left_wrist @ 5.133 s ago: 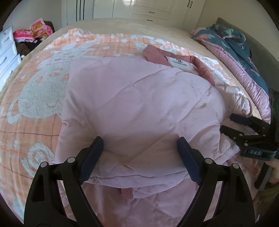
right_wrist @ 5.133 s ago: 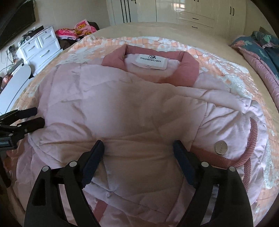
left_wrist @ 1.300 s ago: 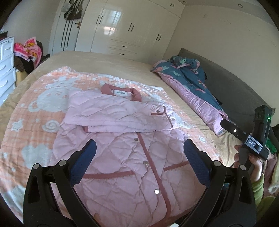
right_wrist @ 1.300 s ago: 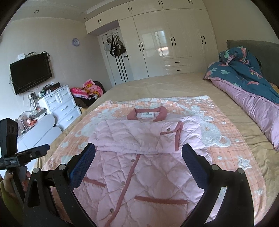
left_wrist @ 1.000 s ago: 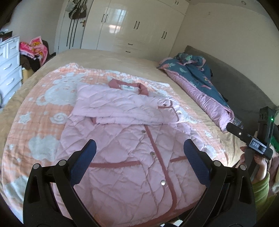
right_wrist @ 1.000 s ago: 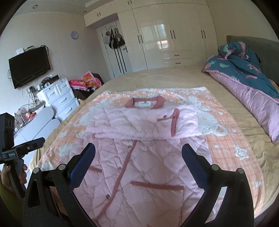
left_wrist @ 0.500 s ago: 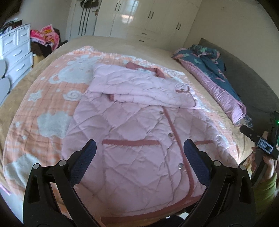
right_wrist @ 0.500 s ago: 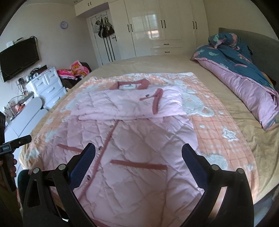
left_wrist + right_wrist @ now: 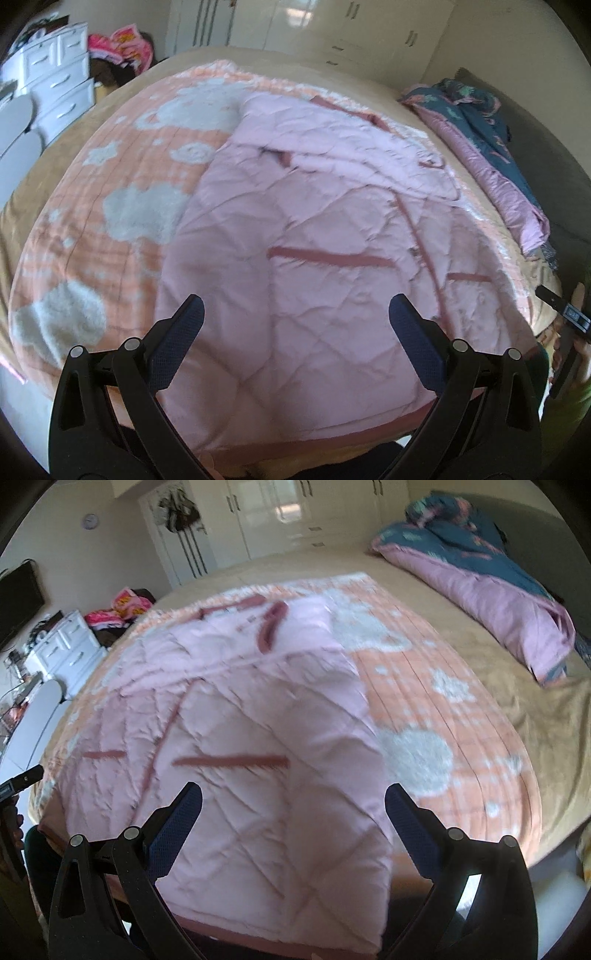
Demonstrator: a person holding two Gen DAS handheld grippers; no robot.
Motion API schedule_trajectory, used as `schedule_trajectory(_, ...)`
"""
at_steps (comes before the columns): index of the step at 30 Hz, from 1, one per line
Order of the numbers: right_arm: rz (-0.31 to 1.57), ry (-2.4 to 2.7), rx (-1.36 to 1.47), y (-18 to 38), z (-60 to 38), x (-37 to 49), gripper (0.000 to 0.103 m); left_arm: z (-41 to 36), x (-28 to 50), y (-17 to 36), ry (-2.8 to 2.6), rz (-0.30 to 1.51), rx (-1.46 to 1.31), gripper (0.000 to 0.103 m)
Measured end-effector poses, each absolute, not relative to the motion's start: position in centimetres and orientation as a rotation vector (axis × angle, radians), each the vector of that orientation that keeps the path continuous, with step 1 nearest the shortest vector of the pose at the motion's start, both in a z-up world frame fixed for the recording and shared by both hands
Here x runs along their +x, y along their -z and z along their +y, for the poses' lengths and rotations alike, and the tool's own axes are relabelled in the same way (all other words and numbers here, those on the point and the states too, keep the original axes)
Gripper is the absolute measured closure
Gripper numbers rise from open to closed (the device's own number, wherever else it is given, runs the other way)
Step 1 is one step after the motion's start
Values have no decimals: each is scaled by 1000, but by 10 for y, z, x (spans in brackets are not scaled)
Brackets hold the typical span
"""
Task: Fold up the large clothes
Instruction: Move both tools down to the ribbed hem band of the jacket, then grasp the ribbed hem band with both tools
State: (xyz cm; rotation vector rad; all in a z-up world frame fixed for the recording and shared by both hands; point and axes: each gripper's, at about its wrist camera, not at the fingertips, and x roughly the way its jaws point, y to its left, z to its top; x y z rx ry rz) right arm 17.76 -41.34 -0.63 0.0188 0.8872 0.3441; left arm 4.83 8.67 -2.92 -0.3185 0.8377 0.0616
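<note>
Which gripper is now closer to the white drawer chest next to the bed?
Left. The white drawer chest stands off the bed's left side, where the left gripper hovers over the pink jacket; the right gripper is at the jacket's far edge.

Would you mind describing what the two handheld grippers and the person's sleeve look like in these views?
Both the left gripper and right gripper have black plastic scissor-like arms with silver rivets and dark blue textured finger pads. Seen from the side, the right one shows a white-lettered label. A green sleeve shows; no cables are visible.
</note>
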Motion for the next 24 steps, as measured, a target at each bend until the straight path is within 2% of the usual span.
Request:
schedule_trajectory(13, 931, -314, 67, 23, -450, 163, 4, 125, 24, 92, -58, 1046, -420, 9)
schedule_trajectory(19, 952, -309, 45, 20, -457, 160, 4, 117, 20, 95, -7, 1021, -415, 10)
schedule_trajectory(20, 971, -308, 56, 21, -461, 161, 4, 116, 19, 95, 9, 1013, -422, 13)
schedule_trajectory(21, 987, -312, 62, 22, -462, 162, 4, 113, 20, 95, 7, 1010, -413, 26)
schedule_trajectory(22, 1007, -317, 66, 24, -464, 162, 4, 110, 21, 96, -10, 1009, -392, 37)
schedule_trajectory(23, 1021, -322, 66, 25, -463, 162, 4, 109, 21, 95, -20, 1004, -378, 43)
schedule_trajectory(24, 1046, -330, 62, 27, -463, 162, 4, 108, 20, 94, -29, 991, -370, 57)
